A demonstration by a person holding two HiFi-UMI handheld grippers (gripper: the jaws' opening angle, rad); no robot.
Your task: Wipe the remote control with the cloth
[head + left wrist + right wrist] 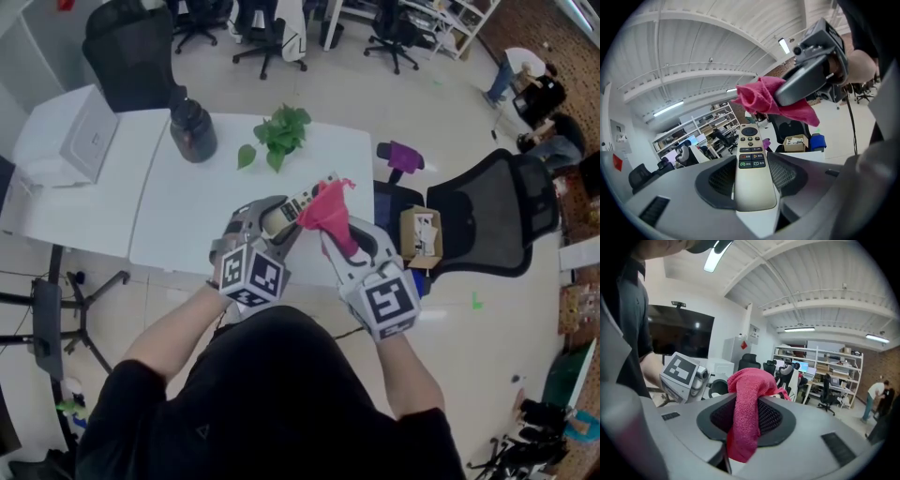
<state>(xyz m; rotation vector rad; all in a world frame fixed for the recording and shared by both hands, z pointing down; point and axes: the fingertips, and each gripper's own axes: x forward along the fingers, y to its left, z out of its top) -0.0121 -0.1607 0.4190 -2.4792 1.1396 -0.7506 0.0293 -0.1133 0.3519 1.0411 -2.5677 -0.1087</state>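
I hold both grippers up in front of me, above the near edge of the white table (187, 220). My left gripper (279, 223) is shut on a cream remote control (302, 200). In the left gripper view the remote (750, 161) runs out between the jaws with its buttons facing up. My right gripper (339, 236) is shut on a pink cloth (328, 211), which bunches over the remote's far end. In the left gripper view the cloth (771, 97) hangs from the right gripper (808, 77) just above the remote's tip. In the right gripper view the cloth (746, 413) is clamped between the jaws.
On the table stand a small green plant (279, 134), a dark jar (192, 129) and a white box (70, 141). A black office chair (497, 216), a cardboard box (422, 234) and a purple object (405, 155) are at the right. Another chair (131, 52) stands behind the table.
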